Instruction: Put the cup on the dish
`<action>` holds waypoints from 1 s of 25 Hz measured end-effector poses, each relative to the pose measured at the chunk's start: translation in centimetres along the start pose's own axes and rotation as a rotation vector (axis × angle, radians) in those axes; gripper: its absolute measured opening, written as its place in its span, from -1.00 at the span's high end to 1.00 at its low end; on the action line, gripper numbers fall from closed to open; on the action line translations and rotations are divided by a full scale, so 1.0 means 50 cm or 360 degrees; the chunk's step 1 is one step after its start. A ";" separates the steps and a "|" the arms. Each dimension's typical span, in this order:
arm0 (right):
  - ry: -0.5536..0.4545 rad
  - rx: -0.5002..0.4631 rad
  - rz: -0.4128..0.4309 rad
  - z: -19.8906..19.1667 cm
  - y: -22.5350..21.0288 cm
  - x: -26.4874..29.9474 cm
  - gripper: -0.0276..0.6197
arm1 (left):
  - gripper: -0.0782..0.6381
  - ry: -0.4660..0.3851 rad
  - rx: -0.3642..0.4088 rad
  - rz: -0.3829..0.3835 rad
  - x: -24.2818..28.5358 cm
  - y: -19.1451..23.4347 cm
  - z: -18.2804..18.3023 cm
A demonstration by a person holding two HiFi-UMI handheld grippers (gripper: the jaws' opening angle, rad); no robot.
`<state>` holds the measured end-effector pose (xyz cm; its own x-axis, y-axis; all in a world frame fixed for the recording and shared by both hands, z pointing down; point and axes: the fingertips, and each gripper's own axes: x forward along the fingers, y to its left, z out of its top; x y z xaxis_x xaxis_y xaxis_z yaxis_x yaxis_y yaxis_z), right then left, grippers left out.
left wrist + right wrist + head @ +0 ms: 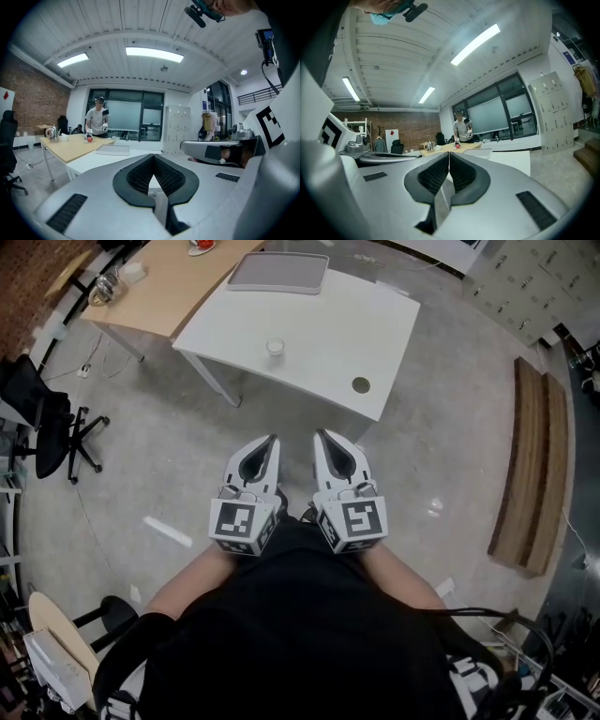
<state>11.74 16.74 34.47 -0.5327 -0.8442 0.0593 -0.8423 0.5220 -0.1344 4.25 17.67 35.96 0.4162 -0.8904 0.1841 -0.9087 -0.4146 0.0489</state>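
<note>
While both grippers are held side by side close to the wearer's body, the cup (274,348) stands upright on the white table (328,324), well apart from them. The left gripper (272,439) is clenched, pads meeting at the tips with nothing between them, as its own view shows (153,155). The right gripper (321,434) is clenched and empty too (449,153). Both point toward the table, with bare grey floor (187,474) between them and its near edge.

The dish (361,385), a small dark round thing, lies near the table's front right edge, to the right of the cup and apart from it; only bare tabletop lies between the two. A grey tray (278,273) sits at the far side of the table, beyond the cup.

A wooden table (164,287) butts against the white one on the left and carries a kettle (108,287) and a red thing on a plate (201,246). A black chair (42,423) stands on the floor at far left, and a wooden bench (530,465) runs along the right. Behind the wooden table a second person (97,122) stands, seen in both gripper views, and lockers (177,126) line the far wall.
</note>
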 end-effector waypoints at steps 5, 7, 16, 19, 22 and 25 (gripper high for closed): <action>-0.0023 0.0010 -0.0074 0.007 -0.030 -0.021 0.88 | 0.76 0.0006 0.0048 -0.0064 0.019 -0.029 0.018; -0.0046 0.0009 -0.0108 0.017 -0.048 -0.030 0.88 | 0.76 -0.0005 0.0058 -0.0095 0.030 -0.047 0.036; -0.0048 0.0015 -0.0082 0.017 -0.035 -0.027 0.88 | 0.76 -0.0011 0.0063 -0.0131 0.029 -0.048 0.021; -0.0046 0.0019 -0.0077 0.015 -0.030 -0.016 0.88 | 0.76 -0.0001 0.0065 -0.0147 0.029 -0.046 0.021; -0.0027 0.0029 -0.0059 0.011 -0.026 -0.002 0.88 | 0.76 0.0012 0.0043 -0.0128 0.031 -0.037 0.028; 0.0008 0.0031 -0.0033 0.000 -0.016 0.012 0.88 | 0.76 0.0038 0.0017 -0.0099 0.035 -0.017 0.017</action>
<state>12.09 15.83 34.62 -0.5157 -0.8541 0.0672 -0.8513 0.5021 -0.1523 5.78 16.33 35.41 0.4709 -0.8582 0.2044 -0.8806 -0.4711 0.0508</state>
